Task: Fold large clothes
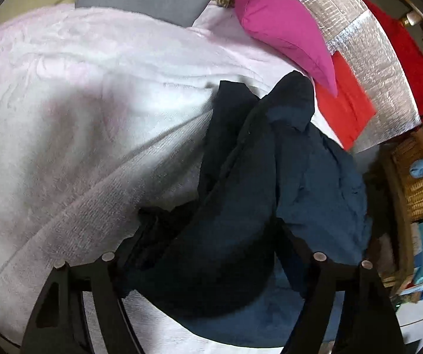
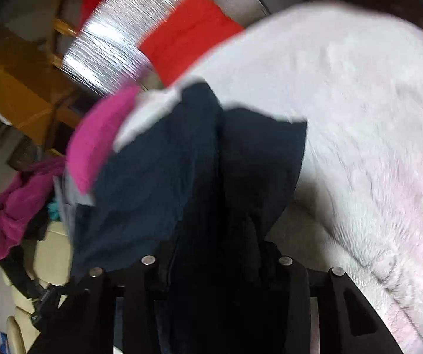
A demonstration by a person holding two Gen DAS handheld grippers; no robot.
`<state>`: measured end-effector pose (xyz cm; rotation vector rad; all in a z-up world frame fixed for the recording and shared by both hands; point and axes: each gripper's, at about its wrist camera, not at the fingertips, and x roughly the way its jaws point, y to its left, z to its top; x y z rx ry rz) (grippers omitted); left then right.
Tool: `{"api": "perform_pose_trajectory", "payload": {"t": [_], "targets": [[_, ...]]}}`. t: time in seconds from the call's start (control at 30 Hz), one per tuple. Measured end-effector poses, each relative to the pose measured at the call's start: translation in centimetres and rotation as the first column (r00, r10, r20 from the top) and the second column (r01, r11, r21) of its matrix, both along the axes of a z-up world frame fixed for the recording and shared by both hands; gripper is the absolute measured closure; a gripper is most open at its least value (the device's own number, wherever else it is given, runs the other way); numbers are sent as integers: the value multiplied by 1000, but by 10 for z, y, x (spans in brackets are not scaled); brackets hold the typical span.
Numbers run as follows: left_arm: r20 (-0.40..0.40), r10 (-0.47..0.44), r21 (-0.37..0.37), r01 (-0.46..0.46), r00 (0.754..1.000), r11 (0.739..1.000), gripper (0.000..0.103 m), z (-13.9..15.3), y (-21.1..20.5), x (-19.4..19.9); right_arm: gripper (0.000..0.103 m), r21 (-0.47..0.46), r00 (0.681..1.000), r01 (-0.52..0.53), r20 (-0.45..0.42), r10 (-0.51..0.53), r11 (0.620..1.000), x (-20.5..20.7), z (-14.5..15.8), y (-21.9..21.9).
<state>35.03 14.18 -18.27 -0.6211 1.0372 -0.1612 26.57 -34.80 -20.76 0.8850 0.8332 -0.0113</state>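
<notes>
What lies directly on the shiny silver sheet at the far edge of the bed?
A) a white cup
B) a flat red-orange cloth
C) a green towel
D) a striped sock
B: a flat red-orange cloth rests on the shiny silver sheet, partly under the corner of the magenta pillow.

A dark navy crumpled cloth garment (image 1: 270, 177) lies on a pale pink fluffy blanket (image 1: 78, 88); magenta pillow (image 1: 279, 23), red folded cloth (image 1: 344, 103), silver quilted foil sheet (image 1: 358, 44).
</notes>
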Motion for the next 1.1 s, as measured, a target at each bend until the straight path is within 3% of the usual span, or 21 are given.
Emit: {"api": "perform_pose_trajectory", "payload": {"t": [0.1, 0.13, 0.2, 0.33, 0.43, 0.5, 0.57, 0.67, 0.73, 0.83, 0.9, 1.0, 1.1], "targets": [[-13, 6, 6, -6, 1000, 1000, 22, 2, 0, -3, 45, 35, 999, 29, -32, -28, 999, -5, 4, -6], [-17, 17, -3, -17, 1000, 1000, 22, 3, 3, -6, 39, 28, 998, 40, -40, -39, 999, -8, 8, -9], [3, 34, 1, -34, 999, 999, 22, 11, 5, -11, 38, -5, 997, 68, -22, -68, 998, -15, 22, -15], [101, 77, 98, -87, 992, 991, 22, 36, 3, -22, 33, -121, 987, 151, 71, -143, 981, -29, 64, -31], [211, 96, 177, -134, 973, 975, 22, 56, 0, -31, 34, -145, 990, 111, 105, -96, 983, -10, 85, -29], [252, 96, 222, -154, 963, 963, 22, 62, -5, -35, 40, -151, 993, 69, 108, -53, 986, 12, 92, -21], [225, 73, 269, -134, 972, 954, 22, 55, -11, -31, 50, -157, 997, 25, 76, -13, 987, 41, 93, -11], [97, 54, 367, -86, 994, 926, 22, 32, -19, -17, 50, -121, 1000, 7, 19, -5, 993, 86, 85, 0], [51, 59, 355, -73, 997, 932, 22, 22, -17, -13, 50, -85, 999, 25, -35, -28, 996, 112, 70, 0], [36, 68, 325, -76, 997, 943, 19, 21, -10, -11, 55, -92, 978, 58, -196, -75, 994, 143, 30, 1], [28, 77, 318, -82, 997, 945, 18, 21, -8, -10, 53, -152, 973, 60, -213, -92, 987, 150, 36, 9], [38, 87, 335, -95, 995, 937, 19, 29, -13, -15, 53, -263, 992, 70, -79, -94, 962, 141, 74, 34], [80, 89, 361, -112, 993, 926, 19, 38, -15, -22, 53, -294, 996, -61, 40, 76, 954, 143, 111, 83]]}}
